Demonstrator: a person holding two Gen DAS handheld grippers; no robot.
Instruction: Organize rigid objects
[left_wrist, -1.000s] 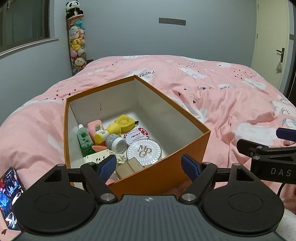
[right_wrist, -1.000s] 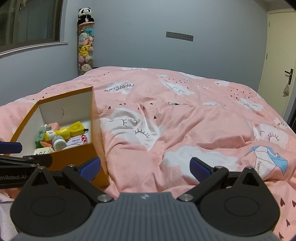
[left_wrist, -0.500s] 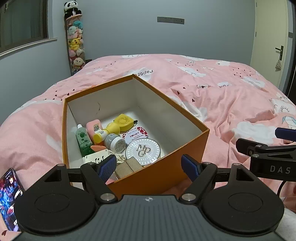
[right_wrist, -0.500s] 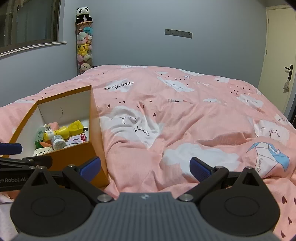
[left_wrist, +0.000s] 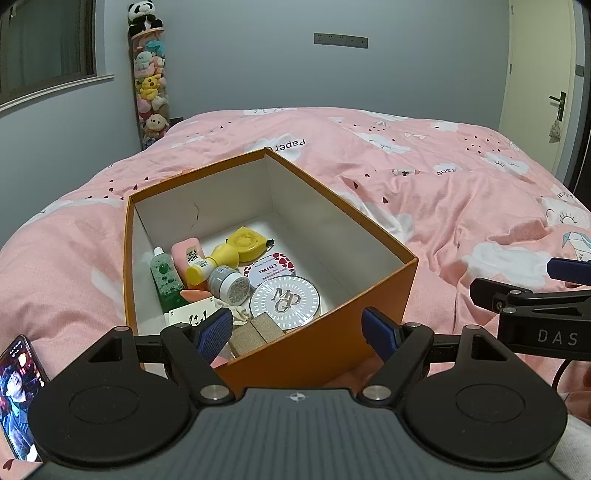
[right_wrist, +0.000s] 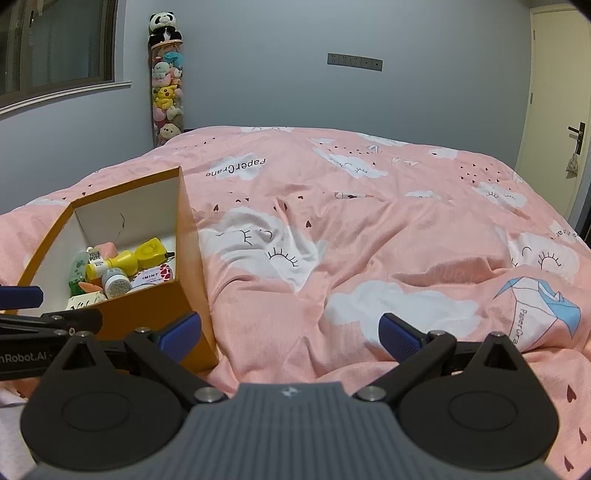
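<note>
An open orange box (left_wrist: 376, 291) sits on the pink bed. It holds a round silver MPG compact (left_wrist: 284, 301), a white IMINT tin (left_wrist: 271, 267), a yellow bottle (left_wrist: 212, 264), a green bottle (left_wrist: 166, 278), a pink tube (left_wrist: 188, 254), a grey jar (left_wrist: 227, 284) and other small items. My left gripper (left_wrist: 297, 330) is open and empty, just in front of the box's near corner. My right gripper (right_wrist: 290, 334) is open and empty over the bedspread, right of the box (right_wrist: 147, 314). Its fingers (left_wrist: 517, 291) show at the right edge of the left wrist view.
A phone (left_wrist: 18, 387) with a lit screen lies on the bed at the lower left. A tall tube of plush toys (right_wrist: 166, 92) stands by the far wall. A door (right_wrist: 554, 110) is at the right. The pink duvet (right_wrist: 369, 240) is rumpled.
Both grippers have shifted only slightly; the view has tilted a little down in each. Nothing was gripped or let go.
</note>
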